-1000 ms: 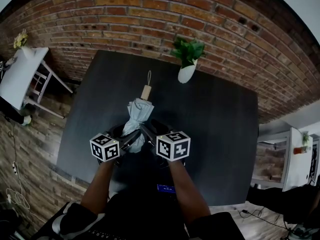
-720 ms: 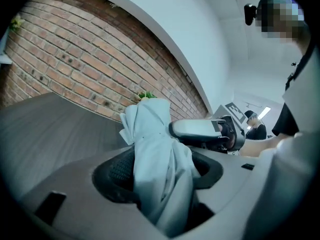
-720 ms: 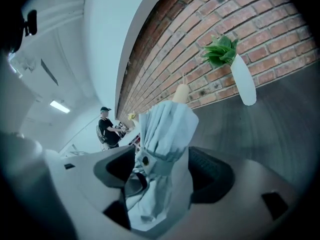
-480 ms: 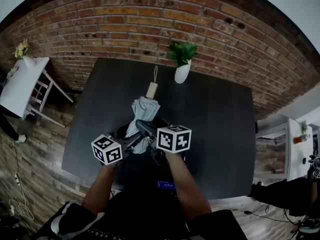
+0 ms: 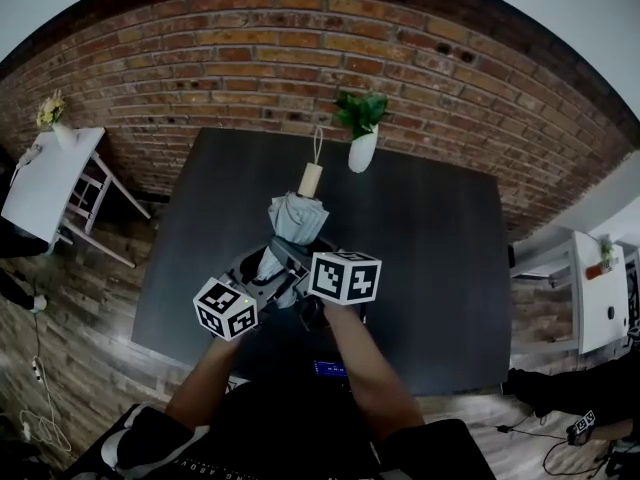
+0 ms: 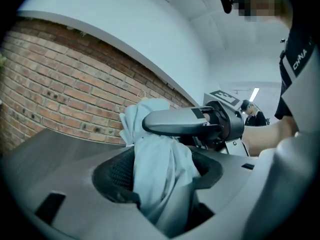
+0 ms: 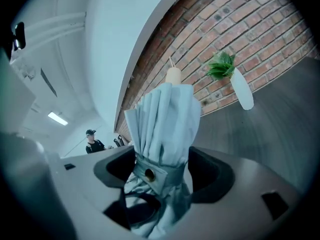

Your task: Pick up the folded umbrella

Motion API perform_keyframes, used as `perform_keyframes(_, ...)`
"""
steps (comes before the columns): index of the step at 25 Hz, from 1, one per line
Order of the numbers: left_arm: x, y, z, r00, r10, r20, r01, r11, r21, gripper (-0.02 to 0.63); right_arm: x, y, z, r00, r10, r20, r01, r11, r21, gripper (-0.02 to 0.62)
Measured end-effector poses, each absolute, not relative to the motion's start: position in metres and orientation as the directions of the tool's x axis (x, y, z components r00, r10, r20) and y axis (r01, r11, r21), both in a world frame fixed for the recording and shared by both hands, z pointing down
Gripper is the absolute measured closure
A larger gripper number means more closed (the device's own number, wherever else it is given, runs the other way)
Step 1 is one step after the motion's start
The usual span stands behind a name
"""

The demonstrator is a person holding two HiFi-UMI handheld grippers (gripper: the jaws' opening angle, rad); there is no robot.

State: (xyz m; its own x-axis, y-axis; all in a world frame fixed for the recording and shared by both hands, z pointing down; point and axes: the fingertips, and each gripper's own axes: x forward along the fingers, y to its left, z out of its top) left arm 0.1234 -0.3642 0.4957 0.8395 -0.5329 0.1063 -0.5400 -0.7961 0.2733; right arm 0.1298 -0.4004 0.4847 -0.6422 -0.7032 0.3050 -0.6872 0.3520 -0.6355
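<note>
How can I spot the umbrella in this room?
Find the dark table by the brick wall. Over its middle is the folded umbrella, a pale grey bundle. Unlike the leafy white vase beyond it, it ends in a tan handle with a loop.

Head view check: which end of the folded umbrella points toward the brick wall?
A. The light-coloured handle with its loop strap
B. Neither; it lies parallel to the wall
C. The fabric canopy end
A: the umbrella has its tan handle on the side of the brick wall, near the white vase, and the fabric end runs back toward the person.
</note>
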Motion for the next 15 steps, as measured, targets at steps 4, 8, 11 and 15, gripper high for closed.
perform_keyframes(4,0.12,-0.357,0.485,0.809,-0.576,0.118,-0.588,-0.789,0.178,0.334,0.123,-0.399,0.475,-0.611,-0.74,0.281,-0.699,0.338,-0.63,0.291)
perform_keyframes(8,0.12,-0.351,0.473,0.812,-0.57,0.125,-0.581,-0.809,0.09,0.333,0.124,-0.396,0.464,-0.583,-0.775,0.246,-0.709,0.337,-0.619,0.293)
perform_keyframes(11,0.121,-0.347,0.467,0.826,-0.551,0.121,-0.559,-0.828,0.047,0.323,0.125,-0.393,0.454,-0.569,-0.793,0.217,-0.726,0.362,-0.585,0.308)
perform_keyframes(15,0.126,-0.345,0.459,0.843,-0.521,0.135,-0.524,-0.851,-0.009,0.302,0.129,-0.39,0.441,-0.545,-0.82,0.175,-0.759,0.393,-0.519,0.314)
